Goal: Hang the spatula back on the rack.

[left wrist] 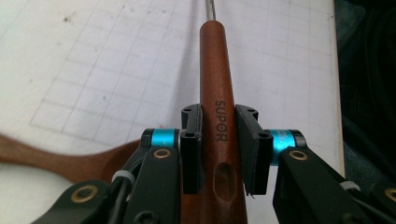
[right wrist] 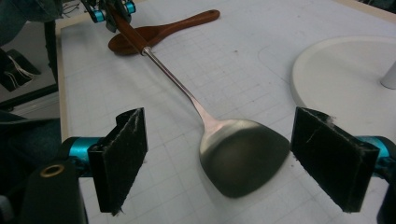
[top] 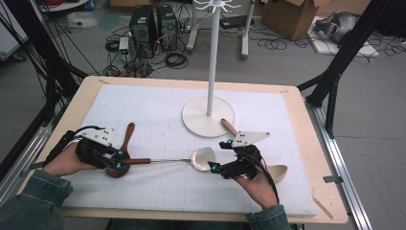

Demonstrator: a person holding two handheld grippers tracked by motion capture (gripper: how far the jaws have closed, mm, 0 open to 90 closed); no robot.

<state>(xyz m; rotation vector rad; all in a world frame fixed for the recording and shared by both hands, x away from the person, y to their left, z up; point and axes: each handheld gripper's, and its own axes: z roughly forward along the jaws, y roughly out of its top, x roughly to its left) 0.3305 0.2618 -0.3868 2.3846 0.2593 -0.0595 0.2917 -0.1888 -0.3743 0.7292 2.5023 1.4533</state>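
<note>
Your left gripper (top: 118,160), near the tabletop's (top: 330,206) front-left corner, has its jaws clamped on the spatula's wooden handle (left wrist: 215,116). The steel blade (top: 203,158) lies mid-tabletop, toward the front. Your right gripper (top: 221,155) hovers at that blade, jaws wide apart with nothing between the pads. Close carelessly and the smooth blade may slip or twist in the left grip. The left gripper view shows the handle's hanging hole (left wrist: 224,179); the high view shows the white stand (top: 209,115) beyond.
</note>
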